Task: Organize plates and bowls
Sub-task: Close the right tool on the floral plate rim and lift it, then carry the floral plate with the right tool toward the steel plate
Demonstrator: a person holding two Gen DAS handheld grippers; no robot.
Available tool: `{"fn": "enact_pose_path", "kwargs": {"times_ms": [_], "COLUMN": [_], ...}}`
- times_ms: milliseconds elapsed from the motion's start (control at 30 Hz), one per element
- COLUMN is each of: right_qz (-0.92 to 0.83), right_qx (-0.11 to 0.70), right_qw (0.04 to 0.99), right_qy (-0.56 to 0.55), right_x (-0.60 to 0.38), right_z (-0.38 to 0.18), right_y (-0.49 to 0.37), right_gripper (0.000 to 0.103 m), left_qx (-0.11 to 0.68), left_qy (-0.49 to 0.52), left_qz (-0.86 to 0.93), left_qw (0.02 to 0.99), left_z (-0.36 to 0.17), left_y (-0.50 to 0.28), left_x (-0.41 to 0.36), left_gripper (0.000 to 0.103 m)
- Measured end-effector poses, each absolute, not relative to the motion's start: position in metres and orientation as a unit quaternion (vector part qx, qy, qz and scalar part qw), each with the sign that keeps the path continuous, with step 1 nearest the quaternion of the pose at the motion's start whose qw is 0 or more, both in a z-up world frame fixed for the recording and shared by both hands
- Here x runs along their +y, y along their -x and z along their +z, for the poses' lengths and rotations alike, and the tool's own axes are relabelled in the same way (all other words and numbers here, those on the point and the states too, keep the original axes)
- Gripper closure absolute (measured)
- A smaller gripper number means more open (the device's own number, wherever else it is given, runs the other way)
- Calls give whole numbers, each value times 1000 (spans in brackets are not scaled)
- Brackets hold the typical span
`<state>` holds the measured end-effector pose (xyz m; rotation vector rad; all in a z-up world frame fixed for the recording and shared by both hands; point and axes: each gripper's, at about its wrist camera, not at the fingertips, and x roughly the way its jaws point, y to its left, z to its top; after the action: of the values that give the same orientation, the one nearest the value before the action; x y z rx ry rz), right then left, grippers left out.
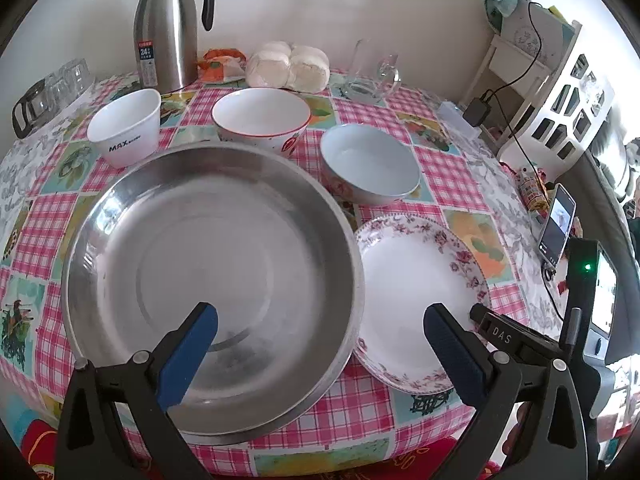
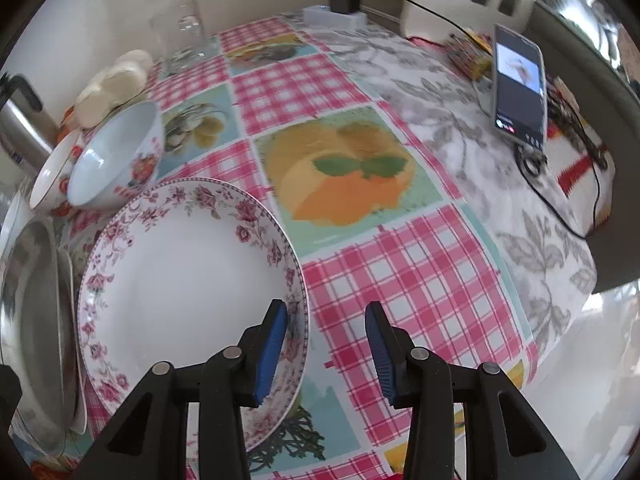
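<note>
Blue-padded fingers of the left gripper (image 1: 320,344) stand spread wide at the bottom of the left wrist view, holding nothing; one pad sits over the near part of the steel basin (image 1: 212,288), the other over the near right rim of the floral plate (image 1: 420,300). That basin fills the centre-left of the frame, and its right rim overlaps the plate's left edge. Behind them, across the middle of the frame, three bowls stand in a row on the checked tablecloth (image 1: 440,168): a white bowl (image 1: 126,128) at the left printed "MAX", with smaller letters beside it too fine to read, a red-rimmed bowl (image 1: 262,118) in the centre, and a pale blue bowl (image 1: 370,164) at the right. In the upper left a steel thermos jug (image 1: 170,32) carries a label reading "24"; the rest of the label is too small to read. At the lower right, a black part of the other tool shows the letters "DAS". In the right wrist view the right gripper (image 2: 326,336) is parted too and grips nothing; its left pad lies over the plate's right rim, its right pad over bare cloth. Whether the pad touches the rim cannot be told. A phone (image 2: 520,88) stands propped in the upper right, its screen lit, its text unreadable.
</note>
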<state>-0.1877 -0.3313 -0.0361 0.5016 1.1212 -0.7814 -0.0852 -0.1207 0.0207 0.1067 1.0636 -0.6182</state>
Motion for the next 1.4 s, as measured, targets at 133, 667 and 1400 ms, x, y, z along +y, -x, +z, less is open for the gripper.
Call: {"fn": "enact_pose_path", "kwargs": {"times_ms": [133,667,1400], "right_qz": [-373,-437,-398], "right_qx": [508,472,460], "right_qw": [742,718,728], "right_qy": [-231,-264,-316], "right_x": [-340,-385,-392], "right_z": [-34,-32,-40], "right_y": [193,213,220], "right_gripper": [60,59,57], "left_qx": [481,514,570], "left_qy": [-70,-137,-190], "left_qz": [-305,-380,-346], "left_qw": [819,757,721], "left_z": [27,15,-30], "left_y": [92,105,100], "left_x": [-133,-212,-262], "left_gripper": [1,27,64]}}
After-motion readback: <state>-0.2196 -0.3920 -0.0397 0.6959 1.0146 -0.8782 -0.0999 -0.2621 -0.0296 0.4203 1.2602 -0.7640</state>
